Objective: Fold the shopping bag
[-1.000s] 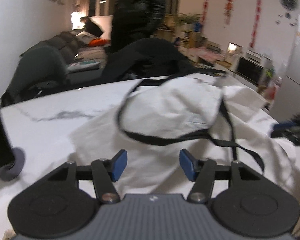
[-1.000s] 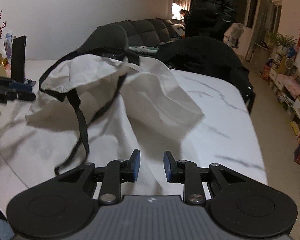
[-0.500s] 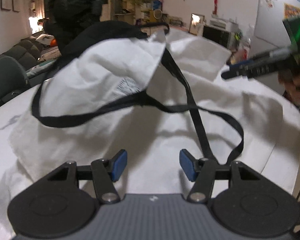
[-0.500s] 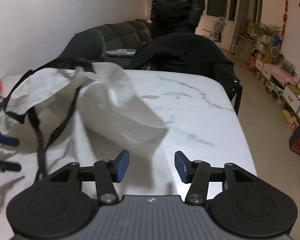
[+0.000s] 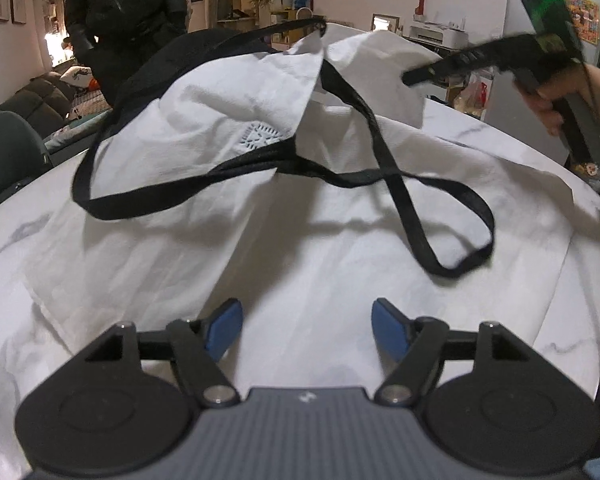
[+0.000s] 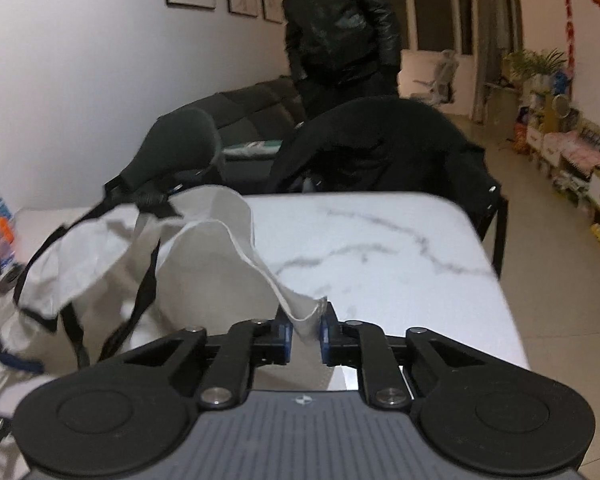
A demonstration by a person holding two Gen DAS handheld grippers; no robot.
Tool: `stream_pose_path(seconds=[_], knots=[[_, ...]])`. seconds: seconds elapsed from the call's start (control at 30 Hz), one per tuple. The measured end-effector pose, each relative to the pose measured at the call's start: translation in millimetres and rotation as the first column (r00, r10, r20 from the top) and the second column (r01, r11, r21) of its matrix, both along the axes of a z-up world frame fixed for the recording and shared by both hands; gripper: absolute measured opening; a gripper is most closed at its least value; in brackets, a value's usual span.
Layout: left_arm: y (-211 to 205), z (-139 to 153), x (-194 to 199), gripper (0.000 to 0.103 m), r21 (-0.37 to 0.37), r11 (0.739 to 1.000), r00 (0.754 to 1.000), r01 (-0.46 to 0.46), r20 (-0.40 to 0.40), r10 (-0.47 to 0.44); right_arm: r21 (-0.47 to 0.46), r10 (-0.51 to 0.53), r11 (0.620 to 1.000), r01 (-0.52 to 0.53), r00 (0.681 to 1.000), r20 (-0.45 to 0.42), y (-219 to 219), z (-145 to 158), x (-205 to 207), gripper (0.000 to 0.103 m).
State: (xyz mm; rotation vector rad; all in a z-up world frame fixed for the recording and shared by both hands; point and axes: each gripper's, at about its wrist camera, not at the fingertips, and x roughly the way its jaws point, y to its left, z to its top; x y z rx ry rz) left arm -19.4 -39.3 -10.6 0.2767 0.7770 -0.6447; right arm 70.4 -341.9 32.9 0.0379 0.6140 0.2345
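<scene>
We pinch the shopping bag [image 6: 204,264] corner in the right gripper [image 6: 303,330] (left gripper [image 5: 306,330] open, empty) near the tabletop's [image 6: 380,248] right edge; next, carry the corner across.

Left gripper [image 5: 307,330]: jaws spread wide, nothing held between the pads, kept low and level. Right gripper [image 6: 304,334]: jaws nearly closed, white fabric pinched between the blue pads [image 6: 281,336].

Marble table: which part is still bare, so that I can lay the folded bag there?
Bare marble table lies between the shopping bag and the draped chair. The bag side is crowded, with loose black straps. The right gripper pinches a bag corner.
</scene>
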Motion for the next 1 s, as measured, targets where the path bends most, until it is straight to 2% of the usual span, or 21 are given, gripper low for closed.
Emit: stream_pose_path(seconds=[0.27,0.53,0.6,0.63,0.7,0.77,0.83,1.0], knots=[[6.2,-1.8,-7.0,0.074,-0.011,1.000,1.000,0.003,0.012,-0.003,-0.070,-0.113,0.991,0.113,0.994,0.010,9.3,1.0,44.4,0.010],[21.8,-0.2,-23.8,0.076,-0.015,1.000,1.000,0.007,0.014,-0.007,-0.164,-0.206,0.964,0.209,0.978,0.036,11.5,-11.5,73.0,0.010],[23.7,0.2,-26.2,0.076,-0.015,1.000,1.000,0.008,0.013,-0.008,-0.164,-0.237,0.957,0.239,0.971,0.033,10.1,-14.7,77.6,0.010],[24.3,0.4,-26.9,0.076,-0.014,1.000,1.000,0.007,0.012,-0.007,-0.156,-0.249,0.955,0.250,0.968,0.031,9.6,-15.4,77.4,0.013],[26.3,2.6,-27.7,0.076,-0.004,1.000,1.000,-0.009,0.002,0.009,-0.144,-0.259,0.955,0.261,0.965,0.032,9.1,-14.9,74.1,0.024],[30.2,6.9,-26.3,0.075,0.010,0.999,0.999,-0.036,-0.015,0.037,-0.137,-0.262,0.954,0.267,0.964,0.051,8.4,-11.7,66.0,0.042],[36.8,9.3,-24.3,0.075,0.014,0.998,0.998,-0.065,-0.024,0.065,-0.133,-0.271,0.951,0.278,0.960,0.068,6.7,-8.4,58.1,0.049],[52.6,19.0,-15.9,0.074,0.032,0.991,0.992,-0.129,-0.002,0.129,-0.097,-0.227,0.968,0.230,0.973,0.041,8.7,-13.0,38.7,0.049]])
